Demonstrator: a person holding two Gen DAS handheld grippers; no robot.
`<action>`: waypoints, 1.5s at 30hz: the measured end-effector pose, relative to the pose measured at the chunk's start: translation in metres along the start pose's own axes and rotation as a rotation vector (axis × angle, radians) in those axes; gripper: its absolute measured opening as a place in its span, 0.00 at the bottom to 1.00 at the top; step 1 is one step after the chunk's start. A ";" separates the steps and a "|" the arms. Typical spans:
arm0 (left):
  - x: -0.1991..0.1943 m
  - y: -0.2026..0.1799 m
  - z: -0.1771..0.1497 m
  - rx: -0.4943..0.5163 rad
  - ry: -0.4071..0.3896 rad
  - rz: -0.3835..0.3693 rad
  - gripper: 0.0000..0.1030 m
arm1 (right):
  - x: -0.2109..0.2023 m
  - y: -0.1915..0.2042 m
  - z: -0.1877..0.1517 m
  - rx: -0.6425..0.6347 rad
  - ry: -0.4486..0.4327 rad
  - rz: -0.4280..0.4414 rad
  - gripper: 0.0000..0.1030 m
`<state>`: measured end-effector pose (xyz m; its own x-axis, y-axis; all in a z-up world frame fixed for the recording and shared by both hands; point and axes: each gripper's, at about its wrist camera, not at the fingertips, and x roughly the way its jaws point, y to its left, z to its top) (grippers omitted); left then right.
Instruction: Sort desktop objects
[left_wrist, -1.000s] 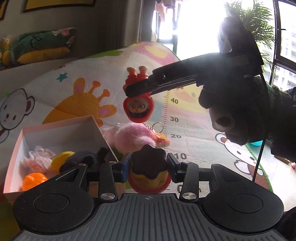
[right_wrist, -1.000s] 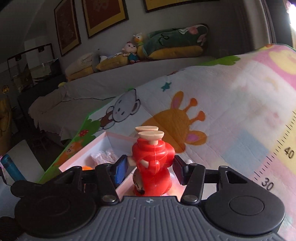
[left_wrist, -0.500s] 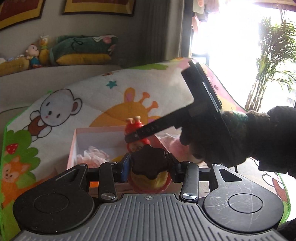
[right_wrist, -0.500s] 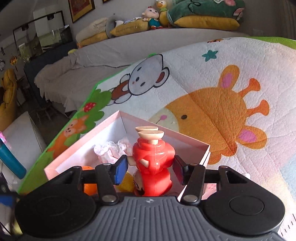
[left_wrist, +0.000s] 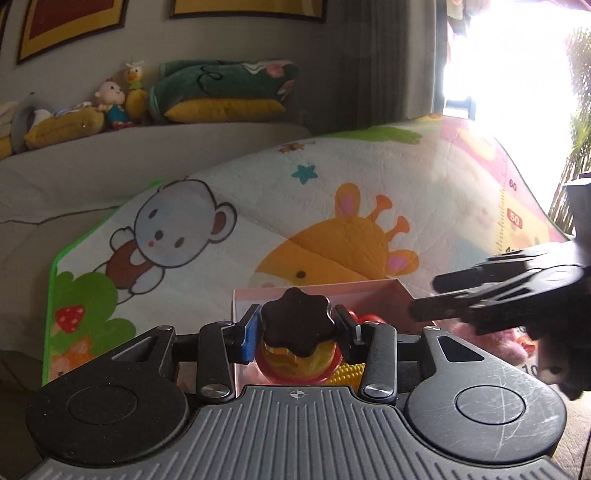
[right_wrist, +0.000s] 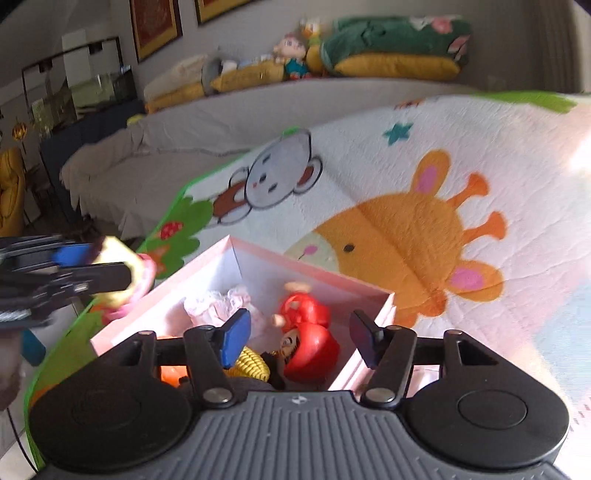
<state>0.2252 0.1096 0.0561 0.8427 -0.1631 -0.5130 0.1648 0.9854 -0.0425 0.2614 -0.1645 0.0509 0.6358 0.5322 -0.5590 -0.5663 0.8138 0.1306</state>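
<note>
A pink box (right_wrist: 369, 291) lies on the cartoon play mat. My right gripper (right_wrist: 299, 338) hovers over it, its jaws opening, and the red doll figure (right_wrist: 308, 338) lies loose in the box below, touching neither pad. Beside the doll sit a yellow corn toy (right_wrist: 251, 363), a pink frilly item (right_wrist: 221, 304) and an orange piece (right_wrist: 168, 373). My left gripper (left_wrist: 297, 328) is shut on a toy pudding (left_wrist: 295, 343) with a brown scalloped top, held above the box's (left_wrist: 369, 290) near wall. The right gripper shows as a dark shape at the right of the left wrist view.
A pink plush toy (left_wrist: 513, 341) lies on the mat to the right of the box. A covered sofa (right_wrist: 184, 147) with cushions and dolls runs along the back. A blue object (right_wrist: 31, 347) stands off the mat's left edge.
The right gripper sank toward the box and its jaws spread, dropping the red doll into the box. The left gripper carried the pudding leftward over the box.
</note>
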 end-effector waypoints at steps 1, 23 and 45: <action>0.013 0.001 0.003 0.004 0.029 -0.001 0.44 | -0.010 -0.004 -0.004 0.015 -0.013 -0.010 0.60; 0.101 -0.001 0.032 0.086 0.211 0.089 0.59 | -0.088 -0.078 -0.077 0.177 -0.060 -0.177 0.64; 0.013 -0.087 0.012 0.190 0.097 -0.224 0.85 | -0.038 -0.055 -0.087 0.122 0.029 -0.087 0.72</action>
<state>0.2281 0.0211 0.0628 0.7234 -0.3607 -0.5888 0.4414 0.8973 -0.0074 0.2227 -0.2496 -0.0062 0.6633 0.4532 -0.5955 -0.4412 0.8796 0.1781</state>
